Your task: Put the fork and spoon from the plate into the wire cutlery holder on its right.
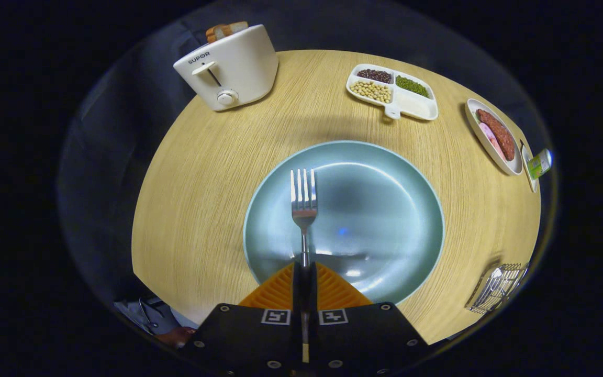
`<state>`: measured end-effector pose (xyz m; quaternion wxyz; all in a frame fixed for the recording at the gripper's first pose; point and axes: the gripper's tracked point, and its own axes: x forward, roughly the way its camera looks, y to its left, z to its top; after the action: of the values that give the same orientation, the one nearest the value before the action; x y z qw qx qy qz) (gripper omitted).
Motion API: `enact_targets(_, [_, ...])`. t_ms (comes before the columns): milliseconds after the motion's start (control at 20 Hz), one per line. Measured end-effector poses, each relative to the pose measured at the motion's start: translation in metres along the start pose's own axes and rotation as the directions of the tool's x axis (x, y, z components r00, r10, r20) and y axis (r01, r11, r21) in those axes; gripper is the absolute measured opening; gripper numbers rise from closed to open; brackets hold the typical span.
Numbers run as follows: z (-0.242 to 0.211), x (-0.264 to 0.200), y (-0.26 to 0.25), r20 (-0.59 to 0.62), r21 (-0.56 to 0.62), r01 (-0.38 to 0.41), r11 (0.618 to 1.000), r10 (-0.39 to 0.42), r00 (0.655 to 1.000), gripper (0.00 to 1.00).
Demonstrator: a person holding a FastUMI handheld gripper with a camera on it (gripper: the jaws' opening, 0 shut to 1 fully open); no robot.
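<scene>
Fork pinched over the plate

The gripper (304, 267) squeezes the fork (303, 201) by its handle, both fingers pressing on it, prongs pointing to 12 o'clock above the blue plate (385, 173). The wire cutlery holder (498, 288) sits at 4 o'clock from the plate, with something shiny inside. A toaster (231, 68) stands at 11 o'clock.

My ribbed fingers (280, 290) pinch the polished metal fork (303, 209). Under it the plate (385, 209) looks glazed and glossy, the table (202, 173) matt wood grain, the toaster (231, 68) probably smooth plastic.
</scene>
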<state>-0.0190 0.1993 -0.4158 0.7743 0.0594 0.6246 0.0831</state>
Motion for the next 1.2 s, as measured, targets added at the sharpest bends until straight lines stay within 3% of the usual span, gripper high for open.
enact_targets(250, [0.0,-0.05,-0.041,0.078,0.065,0.008,0.998,-0.013,0.997,0.05])
enact_targets(600, [-0.035,-0.118,-0.139,0.122,0.162,0.091,0.983,-0.111,0.986,0.05])
enact_targets(950, [-0.095,-0.155,-0.219,0.096,0.274,0.147,0.95,-0.179,0.979,0.05])
enact_targets(1200, [-0.118,-0.169,-0.246,0.081,0.287,0.153,0.946,-0.184,0.98,0.05])
